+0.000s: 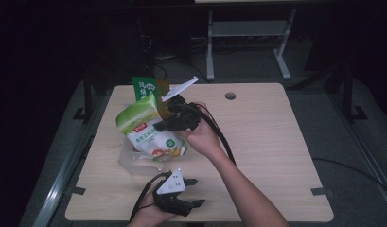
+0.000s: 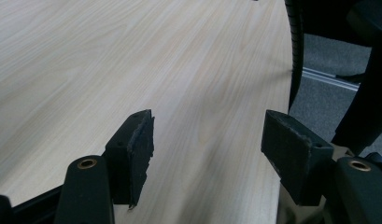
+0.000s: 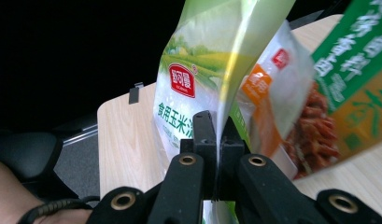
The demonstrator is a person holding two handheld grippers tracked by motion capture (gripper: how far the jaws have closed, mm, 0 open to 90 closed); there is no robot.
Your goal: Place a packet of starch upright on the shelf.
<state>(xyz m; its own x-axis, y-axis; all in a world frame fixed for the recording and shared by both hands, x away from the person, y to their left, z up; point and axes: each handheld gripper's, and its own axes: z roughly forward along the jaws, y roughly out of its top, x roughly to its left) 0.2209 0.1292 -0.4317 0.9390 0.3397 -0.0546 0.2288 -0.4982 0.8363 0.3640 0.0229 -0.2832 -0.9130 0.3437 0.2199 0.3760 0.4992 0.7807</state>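
Nearest: left gripper (image 1: 193, 192) parked low at the near edge of the counter (image 1: 271, 142), jaws apart, nothing between them, bare wood ahead.

Mid-counter: right gripper (image 1: 163, 124) clenched on the edge of the green-and-white starch bag (image 1: 146, 130), pinch confined to a thin strip of film (seen edge-on in the right gripper view). Bag hanging over a clear plastic tray (image 1: 129, 161), bottom at or near tray level; contact cannot be told.

Behind: second green pouch (image 1: 145, 88) and an orange-labelled packet (image 3: 277, 100), close to the held bag.

Risks noted:
- Slip of slick film from so narrow a grip; bag dropped.
- Swinging bag knocking the neighbouring packets over.
- Light tray dragged along.
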